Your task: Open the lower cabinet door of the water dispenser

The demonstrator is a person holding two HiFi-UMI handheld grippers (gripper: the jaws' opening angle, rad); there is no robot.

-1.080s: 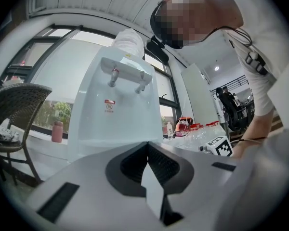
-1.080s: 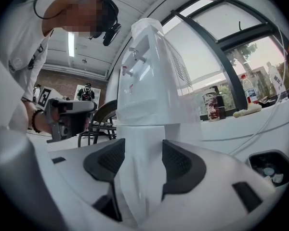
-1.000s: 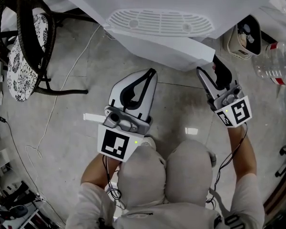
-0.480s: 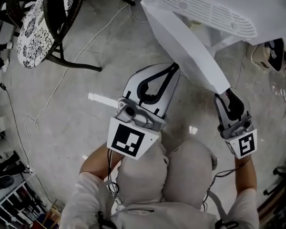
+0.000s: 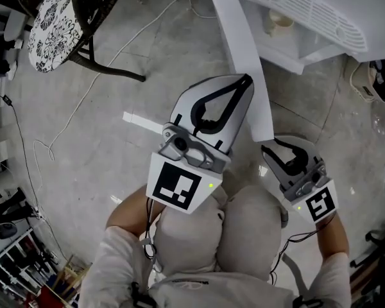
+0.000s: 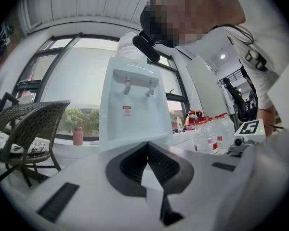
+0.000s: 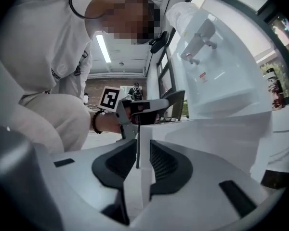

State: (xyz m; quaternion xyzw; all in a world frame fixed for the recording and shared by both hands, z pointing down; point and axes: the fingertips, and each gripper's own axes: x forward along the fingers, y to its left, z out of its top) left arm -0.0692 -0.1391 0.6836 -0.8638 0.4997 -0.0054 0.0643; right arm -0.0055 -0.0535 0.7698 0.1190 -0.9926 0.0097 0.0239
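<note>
The white water dispenser stands at the top right, and it also fills the left gripper view and the right gripper view. Its lower cabinet door is swung wide open toward me, showing a small cup inside. My right gripper is at the door's free end. Its jaws are closing, with the door edge held between the pads of that gripper. My left gripper hovers left of the door, shut and empty, its tips meeting.
A wicker chair with a patterned cushion stands at the upper left. A white cable and a white strip lie on the stone floor. Water bottles stand right of the dispenser. My knees are just below the grippers.
The door has swung from shut to wide open. My right gripper drew back toward me with the door edge while its jaws narrowed. The left gripper shifted slightly.
</note>
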